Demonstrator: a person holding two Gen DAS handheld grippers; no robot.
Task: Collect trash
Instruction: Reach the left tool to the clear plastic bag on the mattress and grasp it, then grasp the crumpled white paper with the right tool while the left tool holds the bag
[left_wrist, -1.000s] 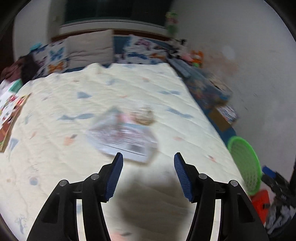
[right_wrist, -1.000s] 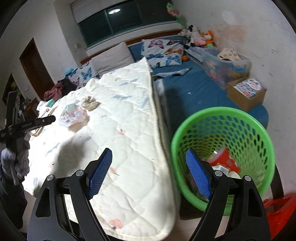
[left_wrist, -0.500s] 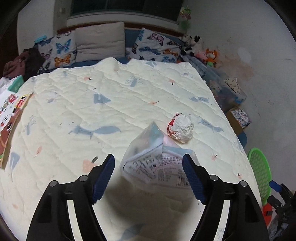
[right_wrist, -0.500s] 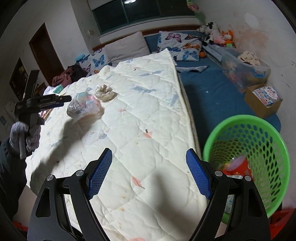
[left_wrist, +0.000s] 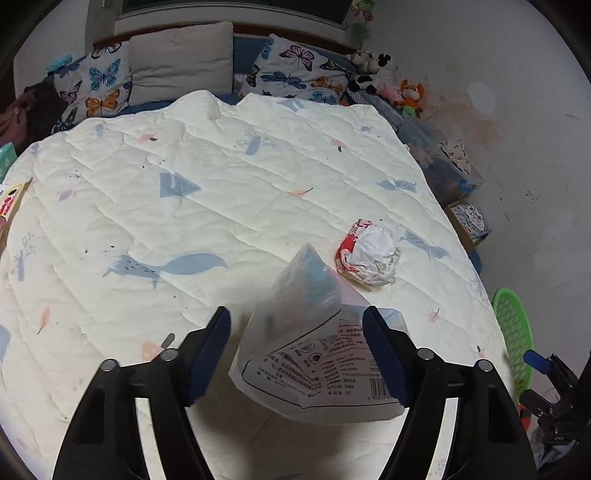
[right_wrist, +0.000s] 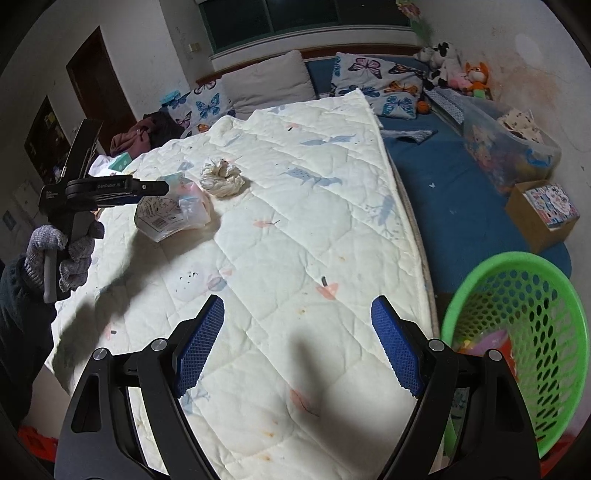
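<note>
A clear plastic packet with printed text (left_wrist: 317, 350) lies on the white quilt (left_wrist: 221, 206), between the fingers of my open left gripper (left_wrist: 297, 354). A crumpled white and red paper ball (left_wrist: 369, 258) lies just beyond it to the right. In the right wrist view the packet (right_wrist: 170, 214) and the paper ball (right_wrist: 221, 177) lie far left, with the left gripper (right_wrist: 162, 188) over the packet. My right gripper (right_wrist: 297, 350) is open and empty over the quilt's near edge. A green basket (right_wrist: 517, 332) stands on the floor to its right.
Butterfly pillows (left_wrist: 103, 81) and a grey pillow (left_wrist: 181, 62) lie at the bed's head. Soft toys (right_wrist: 454, 70), a clear storage bin (right_wrist: 506, 147) and a cardboard box (right_wrist: 543, 214) sit along the right wall on a blue mat (right_wrist: 443, 177). The basket holds some trash.
My left gripper moved forward and down so its open fingers now flank the packet. My right gripper swung left, away from the basket, and stays open.
</note>
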